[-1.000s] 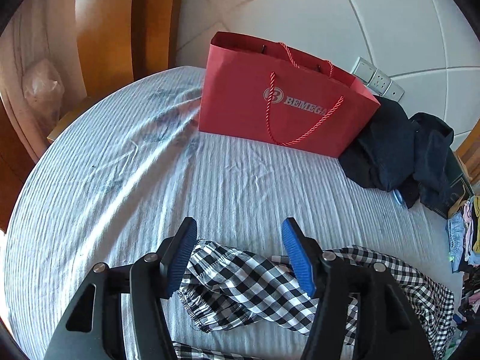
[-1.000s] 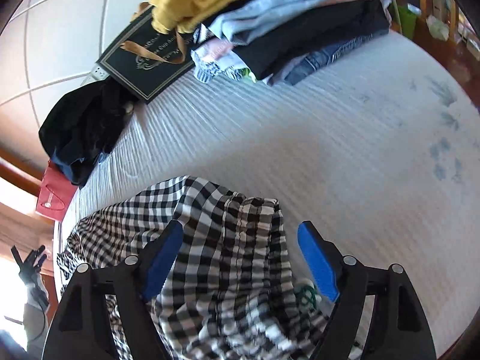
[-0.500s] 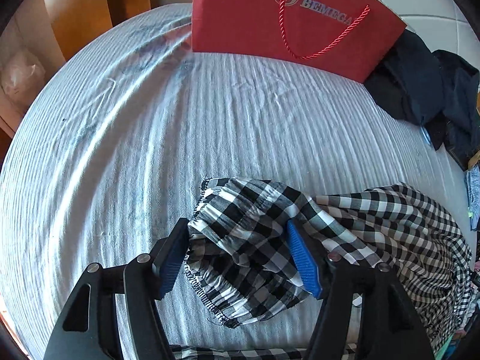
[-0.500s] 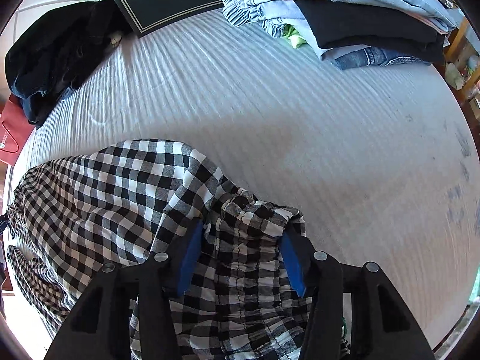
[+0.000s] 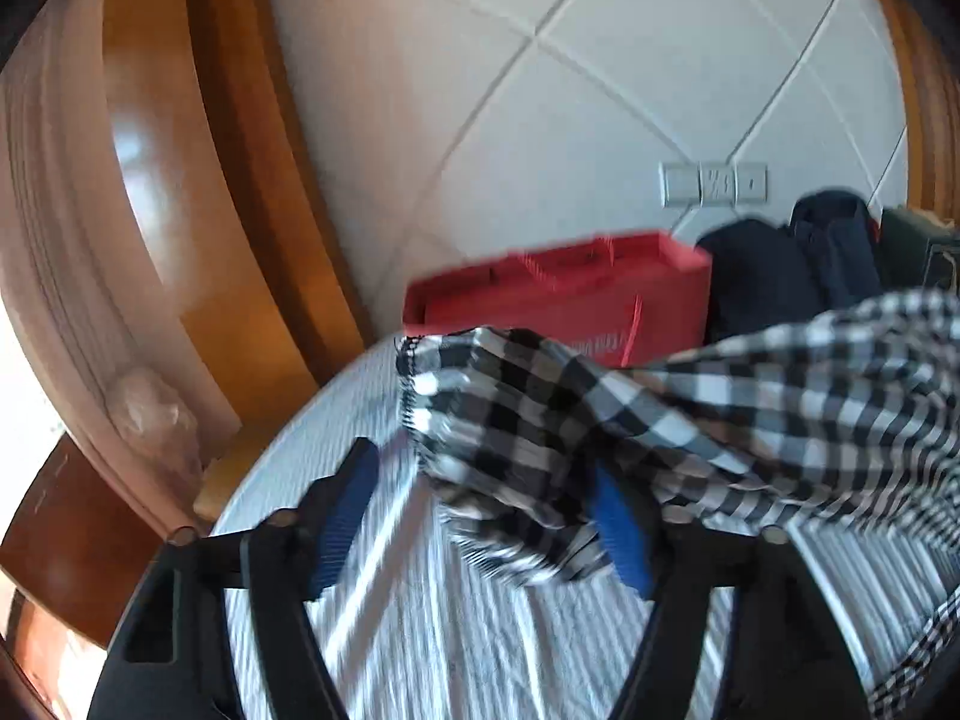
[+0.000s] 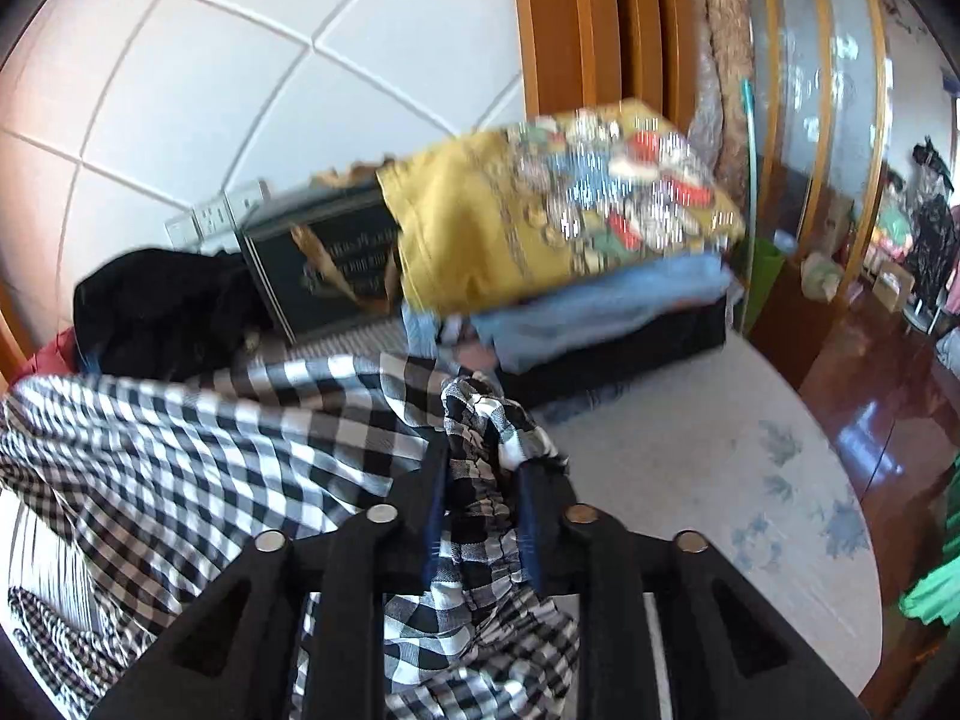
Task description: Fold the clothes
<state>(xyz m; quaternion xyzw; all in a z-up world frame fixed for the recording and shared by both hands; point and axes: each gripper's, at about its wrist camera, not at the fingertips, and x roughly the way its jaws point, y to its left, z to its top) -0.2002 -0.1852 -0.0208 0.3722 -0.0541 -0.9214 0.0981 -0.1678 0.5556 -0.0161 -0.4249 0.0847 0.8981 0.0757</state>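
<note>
The right gripper (image 6: pixel 480 516) is clamped on the checked garment (image 6: pixel 198 450), lifted above the bed (image 6: pixel 720 480), while the left gripper (image 5: pixel 480 516) stands wide with cloth draped on one pad, so folding looks barely begun beside the finished folded pile (image 6: pixel 600 300)

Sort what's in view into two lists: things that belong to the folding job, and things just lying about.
In the job:
checked garment
left gripper
right gripper
bed

Lying about:
red bag
dark clothes
black box
stack of folded clothes
wall sockets
</note>
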